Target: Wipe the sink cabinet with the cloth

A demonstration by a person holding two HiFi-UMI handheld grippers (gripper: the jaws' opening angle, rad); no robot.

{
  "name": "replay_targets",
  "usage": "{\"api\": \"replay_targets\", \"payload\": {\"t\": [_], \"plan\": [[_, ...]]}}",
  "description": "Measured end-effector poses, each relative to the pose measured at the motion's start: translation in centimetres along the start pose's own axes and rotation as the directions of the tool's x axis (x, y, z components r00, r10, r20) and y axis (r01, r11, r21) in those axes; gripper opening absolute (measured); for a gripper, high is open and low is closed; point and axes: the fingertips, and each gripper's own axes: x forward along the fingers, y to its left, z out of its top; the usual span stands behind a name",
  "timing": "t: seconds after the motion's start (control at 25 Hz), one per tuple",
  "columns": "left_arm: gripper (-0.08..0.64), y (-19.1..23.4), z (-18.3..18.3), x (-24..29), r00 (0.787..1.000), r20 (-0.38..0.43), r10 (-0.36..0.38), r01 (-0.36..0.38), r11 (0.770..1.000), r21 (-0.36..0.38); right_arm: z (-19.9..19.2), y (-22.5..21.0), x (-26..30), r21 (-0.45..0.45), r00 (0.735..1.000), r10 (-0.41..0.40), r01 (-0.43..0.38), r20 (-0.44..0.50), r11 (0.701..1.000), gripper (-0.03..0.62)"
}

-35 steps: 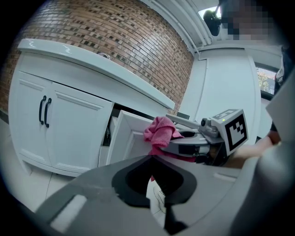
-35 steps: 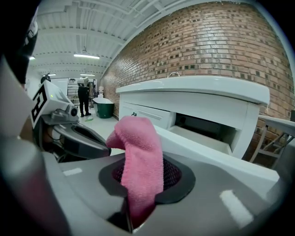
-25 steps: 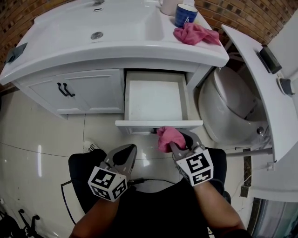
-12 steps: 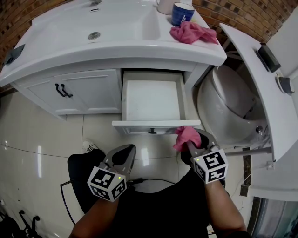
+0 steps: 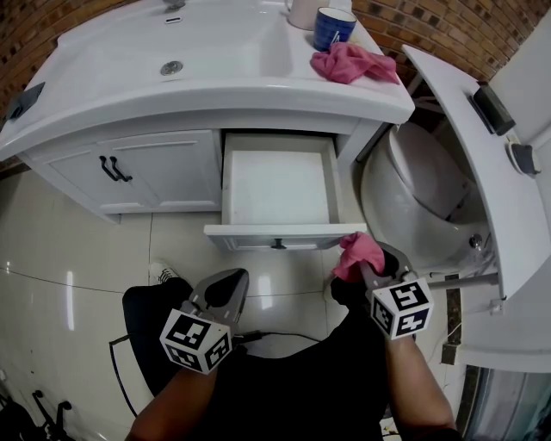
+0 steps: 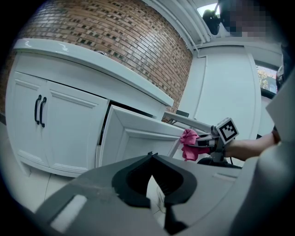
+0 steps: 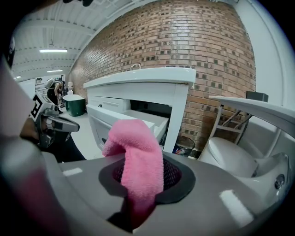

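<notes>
Two grippers are held out below the open drawer (image 5: 275, 231). The right gripper (image 5: 372, 263) is just below the drawer's front right corner. Its jaws are squeezed tight on a pink cloth (image 5: 356, 252). The cloth sticks up from the jaws, right by that corner, but I cannot tell if it touches the drawer. The left gripper (image 5: 225, 282) is below the drawer's front left corner, farther back from it. Its jaws are together with nothing in them. The drawer is pulled out of the white cabinet (image 5: 164, 164), and it is bare inside. On the counter (image 5: 258, 82) above the drawer lie a second cloth (image 5: 349, 62) and a blue cup (image 5: 331, 26). A toilet (image 5: 413, 198) is to the right of the drawer.
</notes>
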Motion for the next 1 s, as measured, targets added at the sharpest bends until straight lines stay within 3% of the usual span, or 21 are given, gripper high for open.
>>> {"api": "replay_targets", "payload": {"t": [0.12, 0.28, 0.4, 0.56, 0.76, 1.0], "plan": [[0.005, 0.1, -0.1, -0.1, 1.0, -0.001, 0.003, -0.003, 1.0, -0.003, 1.5, 2.0, -0.9, -0.013, 0.999, 0.044, -0.044, 0.024, 0.999, 0.094], [0.005, 0.3, -0.2, -0.2, 1.0, 0.0, 0.006, -0.006, 1.0, -0.007, 6.4, 7.2, -2.1, -0.077, 0.981, 0.149, -0.141, 0.122, 0.987, 0.094], [0.005, 0.6, -0.2, -0.4, 1.0, -0.002, 0.012, -0.012, 1.0, -0.008, 10.6, 12.0, -1.6, -0.166, 0.949, 0.253, -0.223, 0.187, 0.961, 0.094], [0.003, 1.0, -0.4, -0.8, 1.0, -0.004, 0.022, -0.022, 1.0, -0.02, 13.8, 18.2, 1.5, -0.256, 0.918, 0.358, -0.31, 0.17, 0.916, 0.094], [0.003, 1.1, -0.4, -0.9, 1.0, -0.004, 0.018, -0.018, 1.0, -0.02, 15.2, 22.5, 4.9, -0.219, 0.899, 0.394, -0.352, 0.193, 0.91, 0.094], [0.005, 1.1, 0.1, -1.2, 1.0, 0.013, 0.01, -0.009, 1.0, -0.024, 13.7, 20.5, 5.4, -0.209, 0.926, 0.347, -0.314, 0.146, 0.926, 0.094]]}}
